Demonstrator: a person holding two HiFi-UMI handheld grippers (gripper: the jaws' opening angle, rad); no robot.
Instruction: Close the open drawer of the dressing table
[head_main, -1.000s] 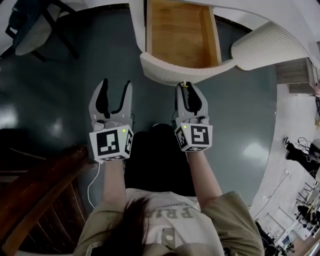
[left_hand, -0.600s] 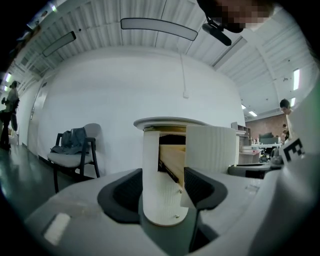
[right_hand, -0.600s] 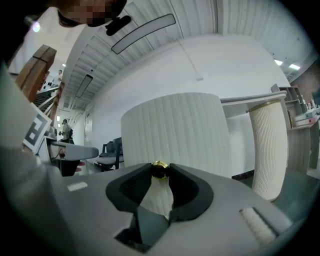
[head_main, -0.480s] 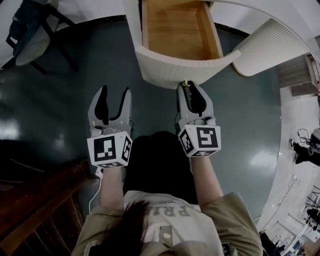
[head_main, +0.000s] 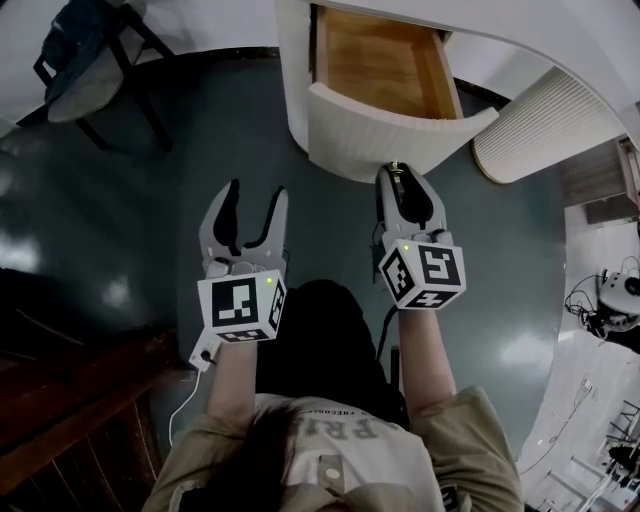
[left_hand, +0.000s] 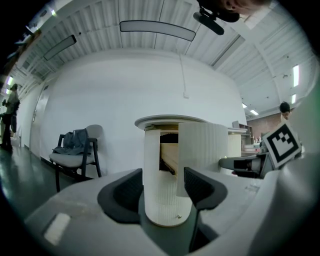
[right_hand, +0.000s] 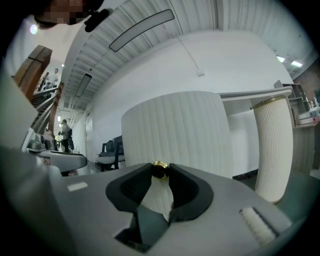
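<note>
The dressing table's drawer (head_main: 385, 70) stands pulled out, its wooden inside showing and its curved ribbed white front (head_main: 400, 135) facing me. A small gold knob (right_hand: 160, 170) sticks out of that front. My right gripper (head_main: 398, 172) is shut on the gold knob (head_main: 397, 167), the two dark pads pressing it from both sides. My left gripper (head_main: 252, 210) hovers open over the floor, left of the drawer and short of the table, nothing between its fingers. In the left gripper view the table's ribbed pedestal (left_hand: 160, 190) and the open drawer (left_hand: 200, 155) show beyond the open jaws.
A second ribbed white pedestal (head_main: 535, 115) stands to the right of the drawer. A chair with clothes on it (head_main: 90, 60) is at the far left. Dark wooden steps (head_main: 70, 410) lie at the lower left. People stand far off in both gripper views.
The drawer has slid further into the table, with less of its wooden inside showing, and my right gripper has gone with it on the knob. My left gripper stays open beside it.
</note>
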